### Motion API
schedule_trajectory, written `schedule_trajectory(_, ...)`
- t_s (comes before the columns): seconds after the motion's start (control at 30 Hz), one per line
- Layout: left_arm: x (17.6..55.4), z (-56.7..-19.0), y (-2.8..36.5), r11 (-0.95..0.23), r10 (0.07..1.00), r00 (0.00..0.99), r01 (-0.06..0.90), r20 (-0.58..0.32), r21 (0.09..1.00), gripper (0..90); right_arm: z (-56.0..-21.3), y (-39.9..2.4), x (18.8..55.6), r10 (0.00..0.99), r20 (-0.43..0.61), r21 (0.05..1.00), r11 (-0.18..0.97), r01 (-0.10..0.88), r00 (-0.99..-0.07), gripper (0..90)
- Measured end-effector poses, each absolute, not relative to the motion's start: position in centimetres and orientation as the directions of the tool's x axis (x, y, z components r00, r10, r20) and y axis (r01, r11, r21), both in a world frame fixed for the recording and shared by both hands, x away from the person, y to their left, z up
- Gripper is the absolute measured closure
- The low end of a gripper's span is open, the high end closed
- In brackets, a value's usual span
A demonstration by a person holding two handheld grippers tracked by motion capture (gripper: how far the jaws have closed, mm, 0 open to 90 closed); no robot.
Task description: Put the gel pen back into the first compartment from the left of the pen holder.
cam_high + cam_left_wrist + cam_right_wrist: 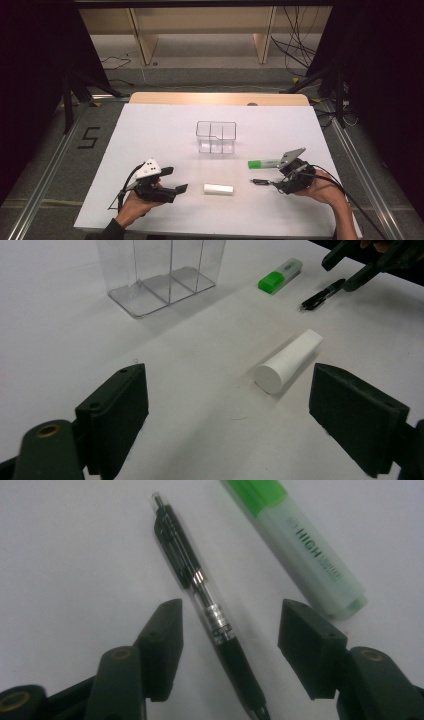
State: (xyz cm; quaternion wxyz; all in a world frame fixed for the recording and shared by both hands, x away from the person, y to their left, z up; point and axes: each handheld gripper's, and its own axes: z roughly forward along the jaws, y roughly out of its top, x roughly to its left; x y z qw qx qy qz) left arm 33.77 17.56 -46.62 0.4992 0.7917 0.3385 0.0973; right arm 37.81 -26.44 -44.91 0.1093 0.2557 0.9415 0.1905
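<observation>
Black pen [210, 610]; green highlighter [295, 540], dark lettering; white tube [289, 361]; clear box [216, 136]; white table [150, 130]; black grippers [227, 645].

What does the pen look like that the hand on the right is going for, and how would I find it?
Start at the clear box in the middle of the white table, then look toward the right hand-held gripper. The black pen lies between its open jaws, untouched. It is thin and dark, unlike the fat green highlighter beside it.
</observation>
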Motion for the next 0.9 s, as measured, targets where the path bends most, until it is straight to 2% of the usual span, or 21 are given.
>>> schedule_trajectory(0.23, 33.7, -46.7, 17.4, -0.291, 0.629, 0.759, 0.433, -0.171, 0.853, 15.7, -45.5, -26.4, 38.4, 0.504, -0.114, 0.364, 0.823, 0.436, -0.856, 56.5)
schedule_trajectory(0.53, 33.7, -46.7, 17.4, -0.291, 0.628, 0.759, 0.437, -0.175, 0.851, 15.7, -45.6, -26.4, 38.9, 0.491, -0.095, 0.329, 0.836, 0.438, -0.866, 64.3)
schedule_trajectory(0.9, 33.8, -46.8, 17.4, -0.293, 0.630, 0.757, 0.438, -0.173, 0.850, 15.7, -45.7, -26.1, 39.1, 0.435, -0.076, 0.303, 0.867, 0.395, -0.897, 76.7)
